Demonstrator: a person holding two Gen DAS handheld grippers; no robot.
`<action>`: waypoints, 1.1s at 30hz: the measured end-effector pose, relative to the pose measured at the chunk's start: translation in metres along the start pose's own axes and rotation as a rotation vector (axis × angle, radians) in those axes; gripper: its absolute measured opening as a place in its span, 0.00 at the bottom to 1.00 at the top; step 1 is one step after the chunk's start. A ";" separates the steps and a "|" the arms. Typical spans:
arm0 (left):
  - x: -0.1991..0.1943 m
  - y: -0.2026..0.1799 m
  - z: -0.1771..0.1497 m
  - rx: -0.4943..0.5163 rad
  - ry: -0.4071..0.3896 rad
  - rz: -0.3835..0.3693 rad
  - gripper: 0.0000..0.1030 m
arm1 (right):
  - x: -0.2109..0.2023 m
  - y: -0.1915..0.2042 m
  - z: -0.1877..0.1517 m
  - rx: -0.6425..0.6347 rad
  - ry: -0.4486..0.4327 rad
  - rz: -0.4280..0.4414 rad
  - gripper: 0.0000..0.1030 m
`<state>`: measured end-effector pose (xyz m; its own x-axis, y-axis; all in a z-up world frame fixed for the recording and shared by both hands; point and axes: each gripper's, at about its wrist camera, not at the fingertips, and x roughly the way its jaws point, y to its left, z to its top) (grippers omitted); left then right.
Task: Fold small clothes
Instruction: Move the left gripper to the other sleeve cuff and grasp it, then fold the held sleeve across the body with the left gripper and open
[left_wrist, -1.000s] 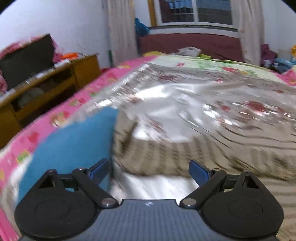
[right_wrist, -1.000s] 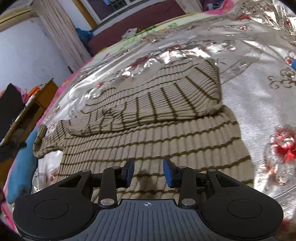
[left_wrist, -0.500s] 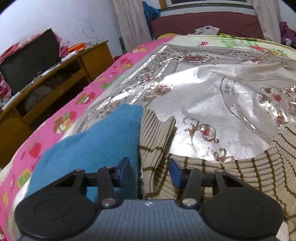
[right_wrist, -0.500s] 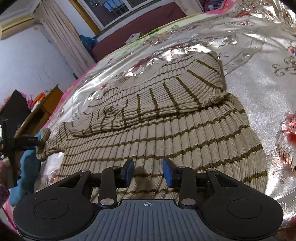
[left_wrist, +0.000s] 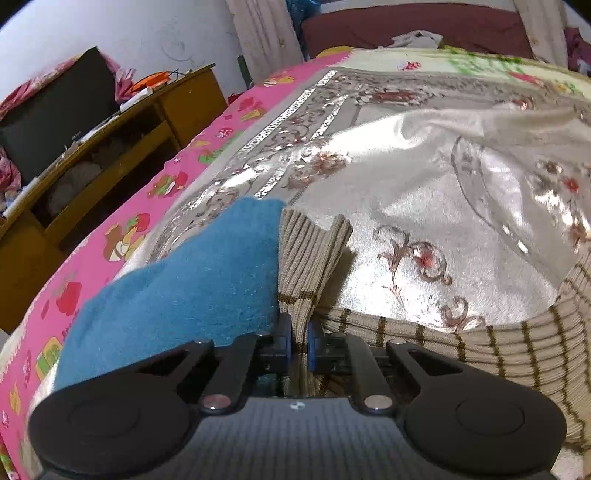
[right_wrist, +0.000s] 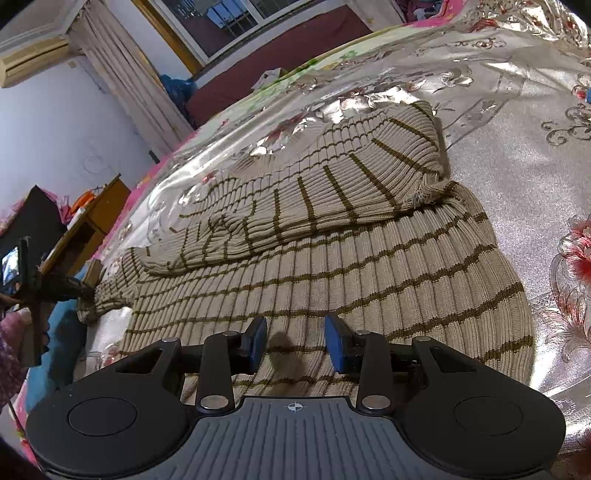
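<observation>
A beige ribbed sweater with brown stripes (right_wrist: 332, 266) lies flat on the silver bedspread, one sleeve folded across its body. Its other sleeve (left_wrist: 310, 258) reaches to the left, cuff beside a blue cloth. My left gripper (left_wrist: 300, 338) is shut on that sleeve just behind the cuff; it also shows at the left edge of the right wrist view (right_wrist: 79, 291). My right gripper (right_wrist: 295, 341) is open and empty, hovering low over the sweater's lower body near the hem.
A blue fuzzy cloth (left_wrist: 177, 291) lies against the sleeve on its left. The silver floral bedspread (left_wrist: 424, 206) covers the bed over a pink sheet (left_wrist: 122, 225). A wooden cabinet (left_wrist: 85, 158) stands beyond the bed's left edge.
My left gripper moved in on the sleeve cuff and closed from wide open to shut on it. My right gripper stayed open over the sweater, shifting only slightly.
</observation>
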<state>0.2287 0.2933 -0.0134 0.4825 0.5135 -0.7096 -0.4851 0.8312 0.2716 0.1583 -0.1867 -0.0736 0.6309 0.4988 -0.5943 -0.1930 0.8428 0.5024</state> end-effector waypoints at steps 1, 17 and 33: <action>-0.002 0.001 0.001 -0.007 0.001 -0.012 0.15 | 0.000 0.000 0.000 0.001 0.000 0.000 0.33; -0.140 -0.095 0.037 -0.090 -0.095 -0.614 0.14 | -0.004 -0.014 0.002 0.085 0.007 0.061 0.33; -0.184 -0.326 -0.049 0.356 0.011 -0.776 0.17 | -0.007 -0.049 0.015 0.258 0.060 0.147 0.33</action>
<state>0.2625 -0.0822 -0.0033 0.5756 -0.2294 -0.7849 0.2389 0.9651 -0.1069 0.1746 -0.2344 -0.0839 0.5637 0.6288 -0.5355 -0.0764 0.6853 0.7243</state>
